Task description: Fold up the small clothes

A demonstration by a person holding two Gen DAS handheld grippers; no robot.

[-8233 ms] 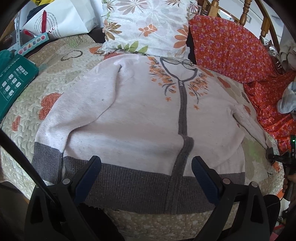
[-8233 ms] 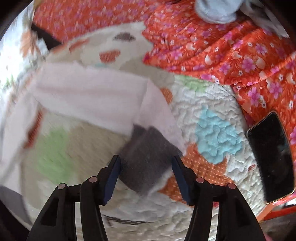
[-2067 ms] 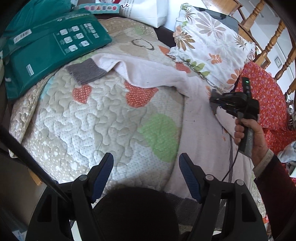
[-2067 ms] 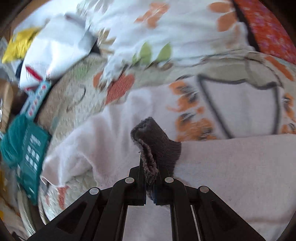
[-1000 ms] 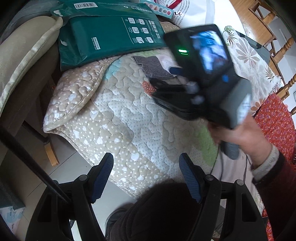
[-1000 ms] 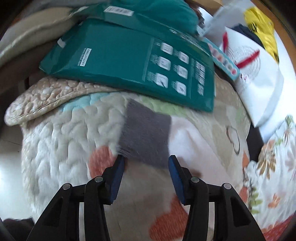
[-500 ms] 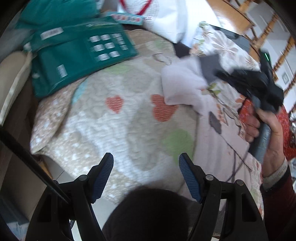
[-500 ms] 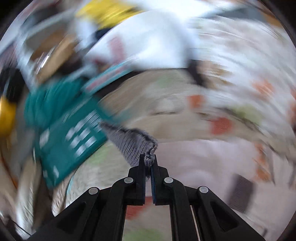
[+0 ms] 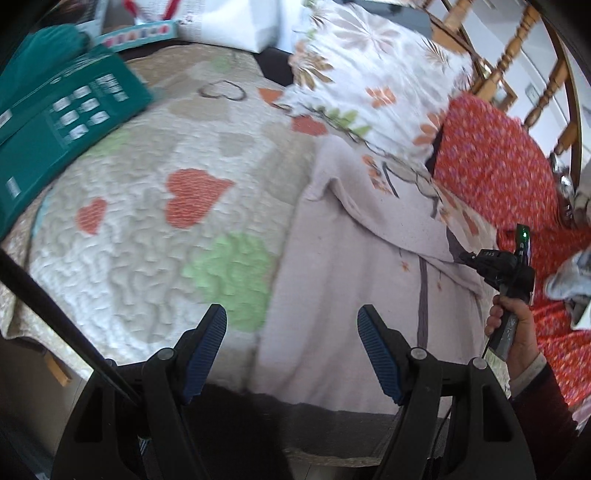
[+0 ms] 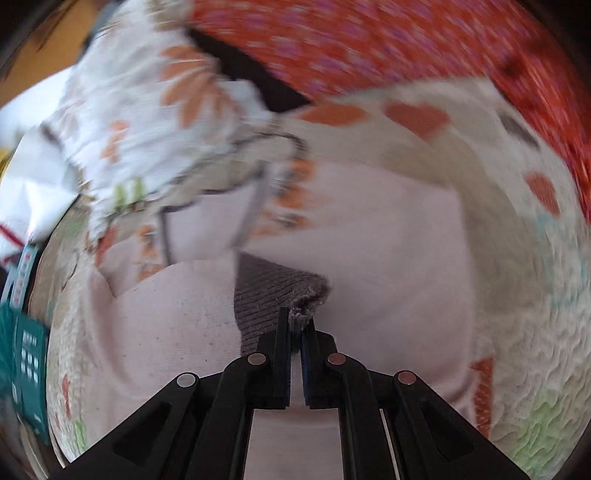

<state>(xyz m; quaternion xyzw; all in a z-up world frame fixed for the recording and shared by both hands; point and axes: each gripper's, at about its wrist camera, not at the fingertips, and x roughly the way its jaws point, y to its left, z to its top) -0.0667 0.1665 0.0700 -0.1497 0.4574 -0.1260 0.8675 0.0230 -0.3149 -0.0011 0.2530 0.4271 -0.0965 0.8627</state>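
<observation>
A pale pink cardigan [image 9: 354,295] with a grey hem and orange flower print lies on a quilted bedspread [image 9: 155,236]. One sleeve [image 9: 391,225] is drawn slantwise across its chest. My right gripper [image 10: 295,321] is shut on that sleeve's grey cuff [image 10: 273,295] and holds it over the cardigan's body. In the left wrist view the right gripper [image 9: 469,258] shows at the right, gripped by a hand [image 9: 513,325]. My left gripper [image 9: 291,339] stands open over the cardigan's lower left edge, with nothing between its fingers.
A floral pillow [image 9: 373,74] and a red flowered cloth [image 9: 495,162] lie beyond the cardigan. A green packet [image 9: 62,122] sits at the bedspread's left side, with white bags [image 9: 229,22] behind it. Wooden chair rails [image 9: 517,55] stand at the far right.
My right gripper closed on the grey cuff at the bed's left side and swept it rightwards across the cardigan. My left gripper swung to the right, from the bed's corner to the cardigan's edge.
</observation>
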